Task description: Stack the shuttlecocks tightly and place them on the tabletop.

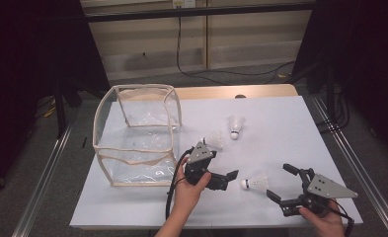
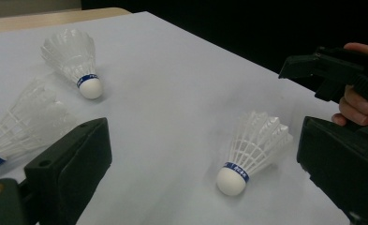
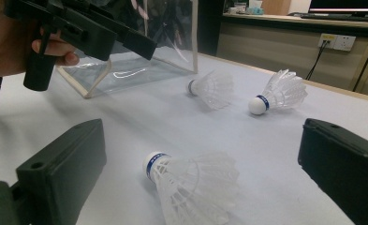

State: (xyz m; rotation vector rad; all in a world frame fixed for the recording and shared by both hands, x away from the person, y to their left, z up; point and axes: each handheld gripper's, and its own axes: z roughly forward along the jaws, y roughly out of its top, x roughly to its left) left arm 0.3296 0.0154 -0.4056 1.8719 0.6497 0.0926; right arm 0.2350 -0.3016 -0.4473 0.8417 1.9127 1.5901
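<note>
Three white shuttlecocks lie on the white table. The near shuttlecock rests between my two grippers, cork to the left. My right gripper stands open just right of it, and its own view has that shuttlecock lying between the wide jaws. My left gripper is open too, jaws aimed right; the same shuttlecock lies ahead of them. A second shuttlecock sits by the left gripper's far jaw, and a third lies farther back.
A clear plastic box with beige trim stands open-topped at the table's left, also behind the left hand. Table edges run near the front and right. Cables cross the floor beyond the table.
</note>
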